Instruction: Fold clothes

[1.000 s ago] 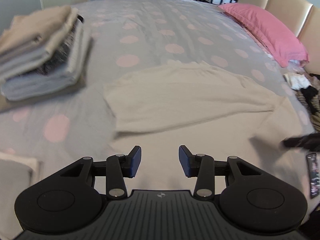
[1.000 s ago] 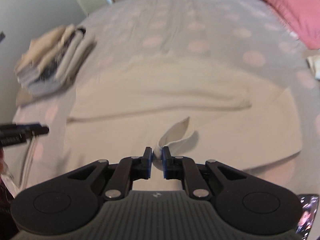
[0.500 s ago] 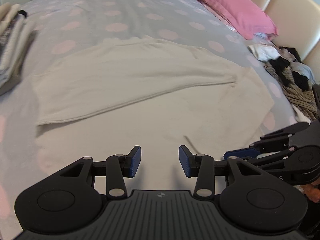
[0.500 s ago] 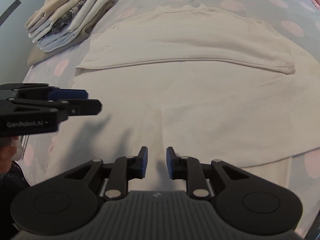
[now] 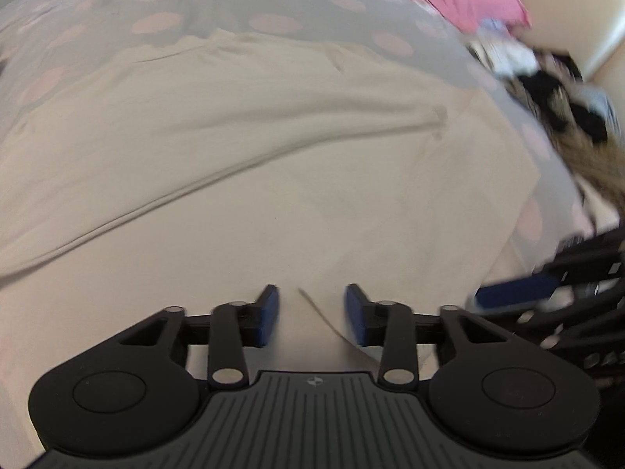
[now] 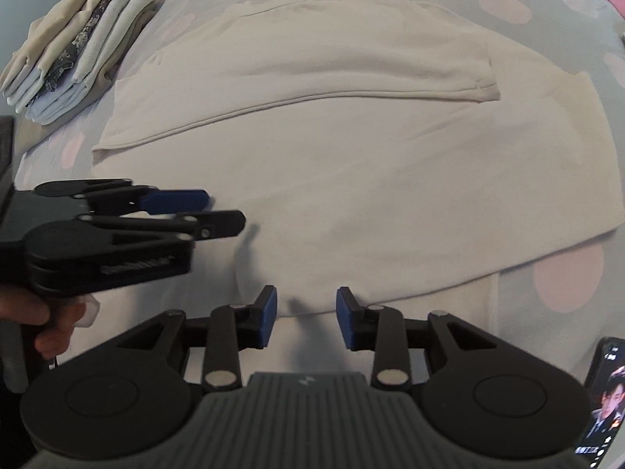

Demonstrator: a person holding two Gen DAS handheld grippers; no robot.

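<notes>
Nearest, the right gripper (image 6: pixel 306 318) points down over the near hem of the cream long-sleeved knit top (image 6: pixel 351 156), its blue-padded jaws partly apart and opening with nothing between them. Just to its left, the left gripper (image 5: pixel 312 314) hovers over a sleeve edge, jaws closing but not yet pressing on cloth. The top lies flat on the grey pink-dotted bedsheet (image 6: pixel 508 8), one sleeve folded across its chest. It looks soft, light and limp, so it should be pinched at hem corners. Beyond sits a stack of folded clothes (image 6: pixel 74 47).
</notes>
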